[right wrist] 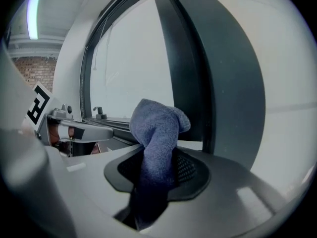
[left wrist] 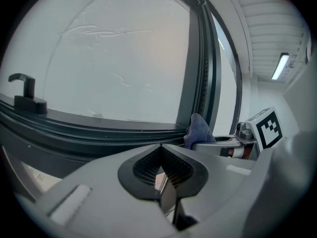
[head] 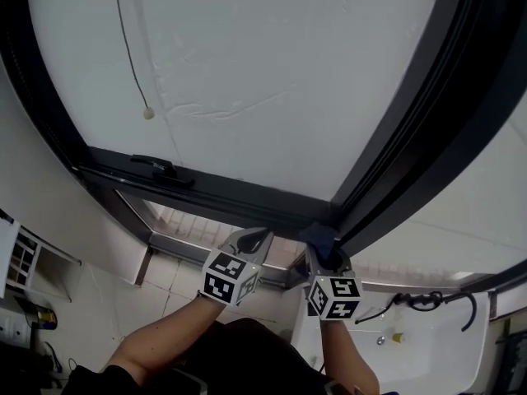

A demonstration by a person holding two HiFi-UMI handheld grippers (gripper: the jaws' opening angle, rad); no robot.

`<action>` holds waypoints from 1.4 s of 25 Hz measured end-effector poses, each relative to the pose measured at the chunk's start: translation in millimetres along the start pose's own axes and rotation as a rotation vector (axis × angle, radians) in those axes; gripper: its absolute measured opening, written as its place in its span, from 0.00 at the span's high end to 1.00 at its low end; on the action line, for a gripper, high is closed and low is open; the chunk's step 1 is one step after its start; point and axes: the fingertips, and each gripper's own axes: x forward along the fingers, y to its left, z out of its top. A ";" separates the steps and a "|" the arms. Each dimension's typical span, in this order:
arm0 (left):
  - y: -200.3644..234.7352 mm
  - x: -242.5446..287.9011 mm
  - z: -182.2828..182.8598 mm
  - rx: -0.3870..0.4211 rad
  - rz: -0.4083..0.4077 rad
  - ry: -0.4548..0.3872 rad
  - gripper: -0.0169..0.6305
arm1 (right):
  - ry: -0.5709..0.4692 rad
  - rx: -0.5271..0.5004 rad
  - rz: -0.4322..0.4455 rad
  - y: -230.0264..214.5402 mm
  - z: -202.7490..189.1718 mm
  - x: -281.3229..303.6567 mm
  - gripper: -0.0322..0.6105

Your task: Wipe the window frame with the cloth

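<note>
A blue cloth (right wrist: pixel 157 138) is pinched in my right gripper (right wrist: pixel 159 170), its free end bunched up against the dark window frame (right wrist: pixel 198 83). In the head view the cloth (head: pixel 323 242) sits at the bottom corner where the lower rail (head: pixel 214 189) meets the upright bar (head: pixel 412 130). From the left gripper view the same cloth (left wrist: pixel 198 129) shows at that corner. My left gripper (head: pixel 254 241) hangs just left of it below the rail, jaws shut with nothing between them.
A window handle (head: pixel 160 169) is mounted on the lower rail to the left. A thin cord with a small knob (head: pixel 148 113) hangs in front of the frosted pane (head: pixel 247 64). Below right is a white sink (head: pixel 412 344) with a tap.
</note>
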 end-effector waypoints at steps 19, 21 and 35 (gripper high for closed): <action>84.8 -69.6 -8.8 -0.045 0.086 -0.008 0.98 | 0.044 0.032 0.070 78.2 -0.8 36.5 0.76; 91.4 -77.1 -9.4 -0.044 0.093 -0.009 0.98 | 0.044 0.038 0.089 90.1 -1.4 42.7 0.76; 153.7 -130.6 -8.1 -0.070 0.191 -0.043 0.98 | 0.078 0.020 0.164 153.9 -2.7 78.0 0.76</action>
